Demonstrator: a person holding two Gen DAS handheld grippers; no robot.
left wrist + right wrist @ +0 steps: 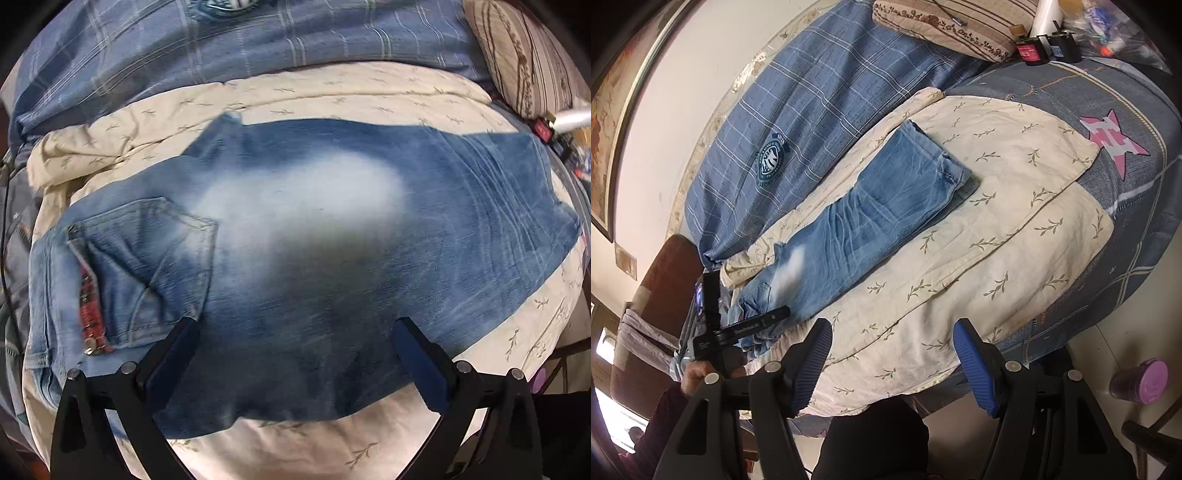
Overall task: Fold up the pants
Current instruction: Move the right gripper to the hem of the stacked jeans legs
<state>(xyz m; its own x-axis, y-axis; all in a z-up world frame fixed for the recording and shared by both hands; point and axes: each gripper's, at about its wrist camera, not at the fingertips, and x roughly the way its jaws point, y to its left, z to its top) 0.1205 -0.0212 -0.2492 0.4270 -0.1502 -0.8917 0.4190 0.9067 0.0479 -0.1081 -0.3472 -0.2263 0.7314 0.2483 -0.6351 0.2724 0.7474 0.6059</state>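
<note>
While the left hand-held gripper tilts steeply down over the jeans, its two dark fingers stand wide apart with nothing pinched between them; denim fills the gap below, but whether the tips touch the cloth cannot be told. Seen from the right wrist, that same tool shows as a black bar at the waist end of the jeans, gripped by a hand in a dark sleeve at the lower left. The right hand-held gripper points down at a gentler angle over the near edge of the bed, its blue-padded fingers spread fairly wide and holding nothing, with only the cream sheet under them. The jeans lie flat on that sheet, folded lengthwise so one leg covers the other, running from the waist at lower left to the hems at upper right. Only the left wrist view shows the back pocket, a red patterned strip beside it, and the pale faded patch on the seat. Only the right wrist view shows the full length of the legs, the stacked hems, the blue plaid quilt with its round badge, a pink star on the grey cover, a purple cup on the floor, and the white wall. Both views catch the striped pillow at the head of the bed.
</note>
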